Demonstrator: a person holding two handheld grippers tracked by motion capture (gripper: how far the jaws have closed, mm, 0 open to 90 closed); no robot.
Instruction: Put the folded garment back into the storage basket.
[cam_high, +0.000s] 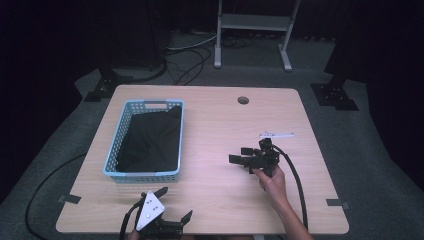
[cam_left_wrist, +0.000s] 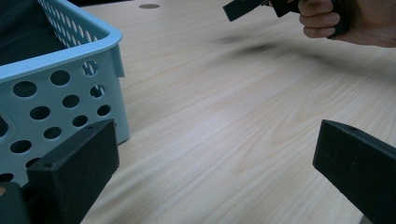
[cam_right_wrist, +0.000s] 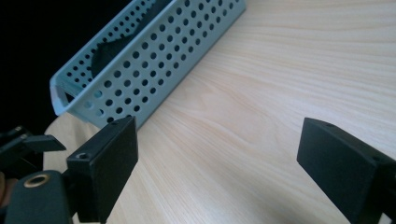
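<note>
Here both claws, left claw (cam_high: 176, 205) and right claw (cam_high: 239, 154), gape wide beside a perforated blue basket (cam_high: 116, 138) holding black cloth (cam_high: 150, 140).

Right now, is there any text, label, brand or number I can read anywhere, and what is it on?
None can be read.
The basket, the dark cloth in it, the table and both grippers, left and right, show no lettering.
The small white strip on the table past the right gripper is too small to tell whether it carries print.

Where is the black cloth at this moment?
In the high view, the black cloth lies inside the light blue basket on the table's left side, beyond the left gripper.
</note>
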